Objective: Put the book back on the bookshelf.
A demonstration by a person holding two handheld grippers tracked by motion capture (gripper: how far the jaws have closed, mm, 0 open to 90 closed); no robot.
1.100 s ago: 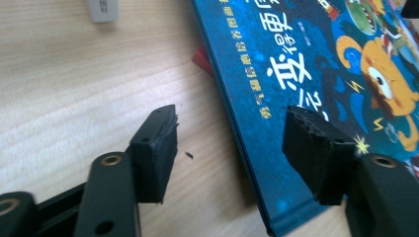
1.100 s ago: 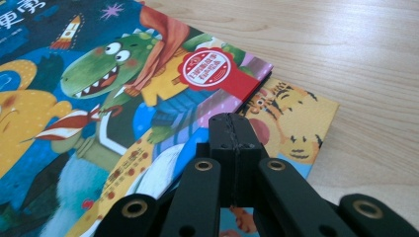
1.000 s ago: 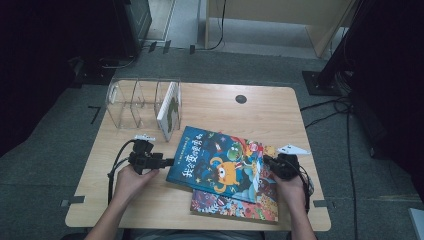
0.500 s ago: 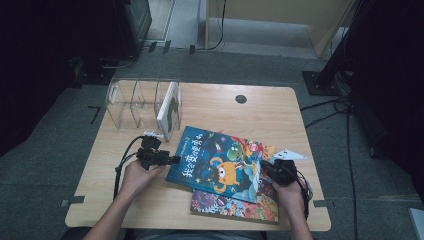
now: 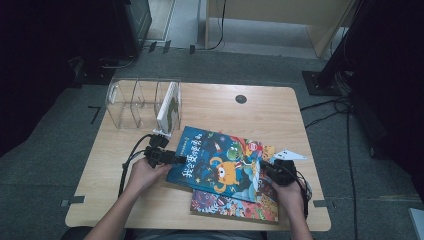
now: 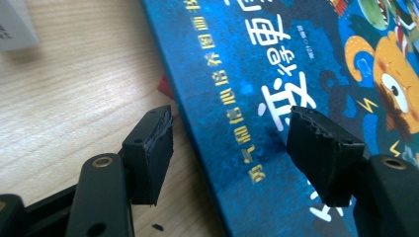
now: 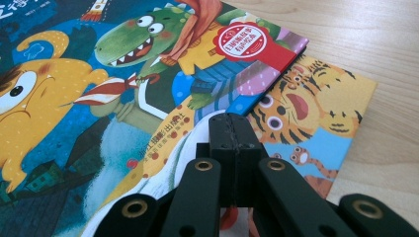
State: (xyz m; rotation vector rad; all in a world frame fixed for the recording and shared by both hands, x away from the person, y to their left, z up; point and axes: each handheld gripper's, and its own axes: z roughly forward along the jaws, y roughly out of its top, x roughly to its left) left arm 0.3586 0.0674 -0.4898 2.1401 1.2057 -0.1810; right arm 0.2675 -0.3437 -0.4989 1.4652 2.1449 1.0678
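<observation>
The left gripper (image 6: 232, 143) has its fingers (image 6: 148, 153) spread wide, straddling the left long edge of the blue book (image 5: 220, 162) — one finger over bare table (image 5: 125, 195), the other over the cover, neither pressing on it. Beyond those fingers stands the clear rack (image 5: 142, 102) with one book (image 5: 169, 106) upright in its end slot.

The blue book lies flat between the two grippers, its long axis running across the table from upper left to lower right, title toward the left fingers. It sits on top of a tiger book (image 7: 316, 113), which shows past its corner.

The right gripper (image 7: 236, 131) has its fingers pressed together, tips resting at the blue book's near right corner — whether any page is caught I cannot tell.

It looks like a thin hardback: stiff, light, glossy, so likely slippery. Best pinched across the spine edge, where it won't flex.
</observation>
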